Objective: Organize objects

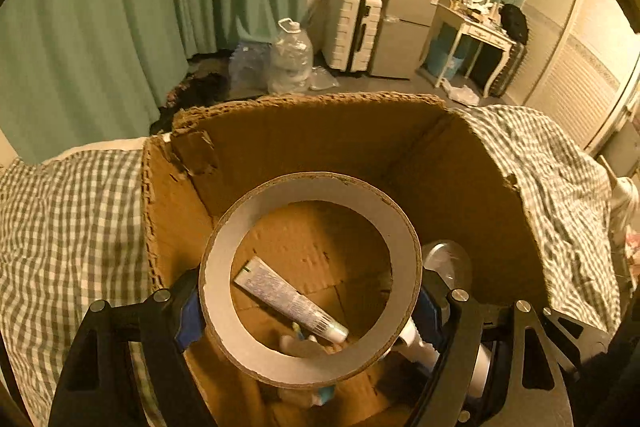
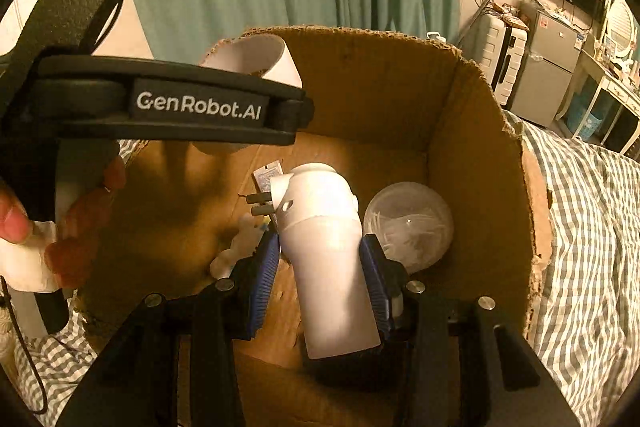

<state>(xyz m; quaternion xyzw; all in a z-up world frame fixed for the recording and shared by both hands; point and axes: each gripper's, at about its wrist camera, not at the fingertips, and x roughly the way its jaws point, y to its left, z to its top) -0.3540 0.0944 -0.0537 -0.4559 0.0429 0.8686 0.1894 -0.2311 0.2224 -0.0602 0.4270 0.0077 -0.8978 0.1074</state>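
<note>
Packing was underway: left gripper (image 1: 310, 307) clamped the cardboard ring (image 1: 310, 275), right gripper (image 2: 320, 259) the white plug-in device (image 2: 326, 259), both over the cardboard box (image 2: 472, 131), release next, device toward six o'clock.

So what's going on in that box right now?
Both grippers are over the open cardboard box on the checked bedcover. The left gripper clamps a wide cardboard ring; the right gripper clamps a white plug-in device. A tube and a clear round container already lie inside.
</note>
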